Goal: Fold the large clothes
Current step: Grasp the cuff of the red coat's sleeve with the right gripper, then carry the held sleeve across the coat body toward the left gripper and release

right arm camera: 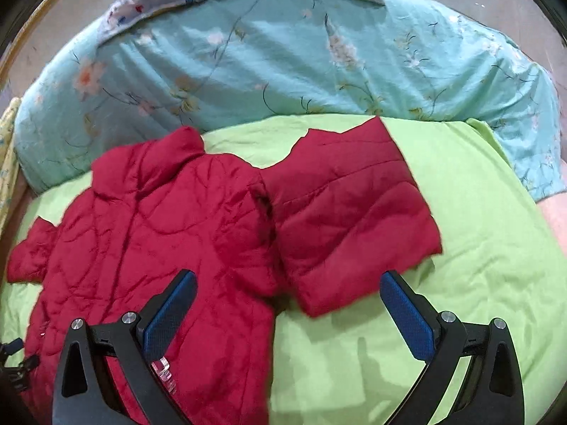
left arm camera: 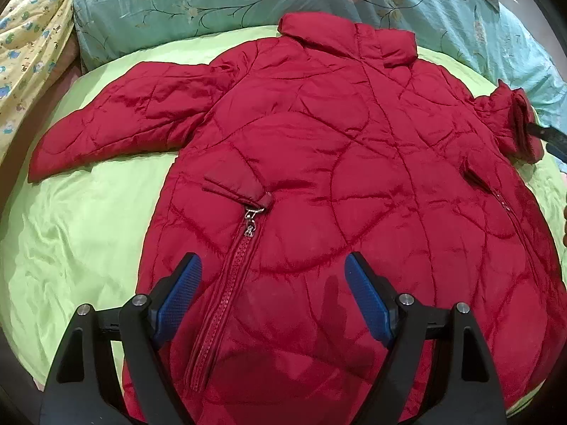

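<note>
So the red puffer jacket (left arm camera: 319,163) is lying flat on the bed, front side up, collar (left arm camera: 347,35) pointing toward the far edge. It's quilted and shiny, zipped up, with a metal zipper pull (left arm camera: 251,225) sitting partway up the front. One sleeve (left arm camera: 117,117) is stretching out sideways toward the bed's left edge. The other sleeve (right arm camera: 351,223) is lying beside the body on the right, angling out a bit.
</note>
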`<state>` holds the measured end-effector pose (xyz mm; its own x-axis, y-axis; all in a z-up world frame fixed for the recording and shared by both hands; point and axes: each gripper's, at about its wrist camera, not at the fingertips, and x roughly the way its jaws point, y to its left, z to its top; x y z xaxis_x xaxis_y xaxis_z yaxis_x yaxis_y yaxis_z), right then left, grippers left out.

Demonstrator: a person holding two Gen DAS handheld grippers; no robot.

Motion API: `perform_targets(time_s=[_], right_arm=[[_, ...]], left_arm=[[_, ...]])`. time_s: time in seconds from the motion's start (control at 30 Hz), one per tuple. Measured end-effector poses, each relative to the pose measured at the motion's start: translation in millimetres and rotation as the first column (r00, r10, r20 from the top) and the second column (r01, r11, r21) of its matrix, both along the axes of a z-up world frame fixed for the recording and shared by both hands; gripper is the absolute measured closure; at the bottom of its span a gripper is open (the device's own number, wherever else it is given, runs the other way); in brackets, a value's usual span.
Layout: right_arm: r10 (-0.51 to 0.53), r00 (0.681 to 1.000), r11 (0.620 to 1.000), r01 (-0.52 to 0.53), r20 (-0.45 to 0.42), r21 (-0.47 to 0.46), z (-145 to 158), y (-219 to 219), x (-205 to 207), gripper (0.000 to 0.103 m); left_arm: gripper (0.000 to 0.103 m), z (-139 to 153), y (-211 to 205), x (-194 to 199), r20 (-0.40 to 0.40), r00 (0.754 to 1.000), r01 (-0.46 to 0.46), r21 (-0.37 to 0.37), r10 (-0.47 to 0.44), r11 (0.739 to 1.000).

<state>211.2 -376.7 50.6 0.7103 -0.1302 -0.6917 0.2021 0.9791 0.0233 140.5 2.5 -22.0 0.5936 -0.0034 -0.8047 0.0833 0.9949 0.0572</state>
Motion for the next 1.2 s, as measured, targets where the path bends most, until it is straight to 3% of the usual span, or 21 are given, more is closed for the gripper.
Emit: perform_targets(time_s=[0.13,0.17,0.2,0.23,0.3,0.37,0.67,0.97,1.2], right_arm=[[-0.023,0.998,0.996,0.019,-0.055,-0.082,-18.0,-13.0,20.6,0.004],[-0.032,0.998,0.996,0.026,-0.061,-0.088,-21.2,-18.3,24.2,0.017],[-0.040,0.997,0.996,0.034,-0.063,-0.086,-22.3,-22.6,25.5,0.039],[-0.044,0.997,0.997,0.039,-0.064,-0.070,-21.9,-27.9,25.7,0.047],[-0.049,0.997,0.998,0.047,-0.054,-0.037,-17.6,-34.9,23.3,0.074],[-0.041,0.998,0.999,0.040,-0.037,-0.024,-11.1,-34.8,19.7,0.084],[0.139,0.989,0.981,-0.145,0.053,0.130,32.0,8.3,-4.9,0.091],[0.402,0.909,0.849,-0.416,0.113,0.325,60.4,101.6,-2.9,0.094],[0.554,0.828,0.741,-0.538,0.088,0.401,46.6,181.7,23.6,0.094]], left_arm=[[0.020,-2.7,-0.2,5.7,-0.008,1.000,-0.002,-0.007,0.002,1.000],[0.020,-3.4,-0.3,6.2,-0.009,1.000,-0.003,-0.008,0.003,1.000],[0.020,-4.1,-0.5,6.9,-0.010,1.000,-0.004,-0.007,0.004,1.000],[0.020,-4.7,-0.6,7.6,-0.012,1.000,-0.004,-0.008,0.004,1.000],[0.020,-5.8,-0.7,8.8,-0.013,1.000,-0.003,-0.015,0.003,1.000],[0.020,-6.5,-1.9,9.1,-0.012,1.000,-0.002,-0.018,0.002,1.000],[0.020,-0.3,-4.8,1.4,0.000,1.000,0.031,-0.042,-0.031,0.999],[0.020,13.6,6.6,-2.7,0.029,0.998,0.050,-0.118,-0.046,0.992],[0.020,21.7,27.4,-2.0,0.053,0.998,0.053,-0.197,-0.044,0.979]])
